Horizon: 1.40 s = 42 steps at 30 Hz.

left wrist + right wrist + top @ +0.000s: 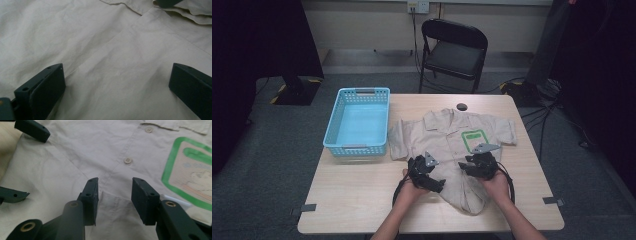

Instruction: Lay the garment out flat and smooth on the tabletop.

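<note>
Two grippers being held over a beige shirt on the bench

The right gripper is being held low over the shirt, jaws partly apart, a raised fold of the button placket lying between them, unpinched. The left gripper is being kept with jaws wide apart above bare cloth. The shirt is being displayed flat, front up, at mid-bench; a green-bordered chest patch is being shown, its writing too blurred to be read. A blue basket is standing just left of the shirt, a folding chair beyond the bench.
</note>
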Each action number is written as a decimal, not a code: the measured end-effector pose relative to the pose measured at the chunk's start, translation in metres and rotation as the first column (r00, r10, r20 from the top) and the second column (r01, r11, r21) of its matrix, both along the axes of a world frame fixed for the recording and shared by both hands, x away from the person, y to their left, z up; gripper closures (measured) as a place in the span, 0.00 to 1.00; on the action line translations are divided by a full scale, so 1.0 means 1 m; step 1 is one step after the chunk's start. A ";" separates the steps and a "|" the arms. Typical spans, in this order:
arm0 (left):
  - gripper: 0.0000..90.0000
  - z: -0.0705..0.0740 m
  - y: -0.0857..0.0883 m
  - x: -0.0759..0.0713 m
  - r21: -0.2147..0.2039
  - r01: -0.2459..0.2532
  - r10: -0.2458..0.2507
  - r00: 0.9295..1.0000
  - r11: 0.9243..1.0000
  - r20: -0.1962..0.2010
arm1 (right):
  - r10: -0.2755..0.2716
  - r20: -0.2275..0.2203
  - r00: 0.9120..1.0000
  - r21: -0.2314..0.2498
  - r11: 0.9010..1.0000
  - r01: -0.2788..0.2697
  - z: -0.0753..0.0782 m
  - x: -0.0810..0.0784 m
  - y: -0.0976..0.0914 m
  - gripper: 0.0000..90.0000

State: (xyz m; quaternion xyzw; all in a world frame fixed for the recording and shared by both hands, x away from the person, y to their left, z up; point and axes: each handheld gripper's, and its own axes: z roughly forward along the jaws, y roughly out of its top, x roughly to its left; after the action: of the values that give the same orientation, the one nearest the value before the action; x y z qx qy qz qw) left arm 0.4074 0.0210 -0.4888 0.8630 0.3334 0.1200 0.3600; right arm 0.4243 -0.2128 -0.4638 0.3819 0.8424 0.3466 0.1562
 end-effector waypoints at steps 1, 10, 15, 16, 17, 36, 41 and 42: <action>0.00 0.000 0.000 0.000 0.001 0.000 0.000 1.000 1.000 0.000 | -0.002 -0.007 1.000 0.003 1.000 0.002 -0.002 0.000 0.000 0.62; 0.00 0.000 0.000 0.000 0.000 0.001 -0.001 1.000 1.000 -0.001 | 0.002 -0.082 0.997 0.070 0.998 0.003 -0.011 0.005 -0.004 0.75; 0.00 0.000 0.000 0.000 0.000 0.002 -0.002 1.000 1.000 0.000 | 0.005 -0.116 0.993 0.115 0.993 0.009 -0.012 0.008 -0.008 0.78; 0.00 0.000 0.000 0.000 0.000 0.002 -0.002 1.000 1.000 0.000 | 0.006 -0.116 0.993 0.111 0.994 0.007 -0.011 0.008 -0.009 0.78; 0.00 0.000 0.000 0.000 0.000 0.002 -0.002 1.000 1.000 0.000 | 0.009 -0.110 0.994 0.098 0.995 0.002 -0.010 0.008 -0.008 0.78; 0.00 0.000 0.000 0.000 -0.001 0.002 -0.002 1.000 1.000 0.000 | 0.026 -0.039 0.999 -0.022 0.999 -0.027 0.000 0.000 -0.009 0.97; 0.00 0.000 0.000 0.000 -0.001 0.001 -0.001 1.000 1.000 -0.001 | 0.010 -0.010 1.000 -0.007 1.000 -0.010 0.011 -0.005 -0.020 0.97; 0.00 0.000 0.000 0.000 -0.001 0.001 -0.001 1.000 1.000 -0.001 | 0.009 -0.007 1.000 -0.004 1.000 -0.009 0.013 -0.006 -0.021 0.97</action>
State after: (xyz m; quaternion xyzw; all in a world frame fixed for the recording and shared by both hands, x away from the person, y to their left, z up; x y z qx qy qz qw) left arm 0.4076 0.0210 -0.4889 0.8631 0.3331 0.1193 0.3603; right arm 0.4183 -0.2340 -0.4509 0.3791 0.8452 0.3444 0.1525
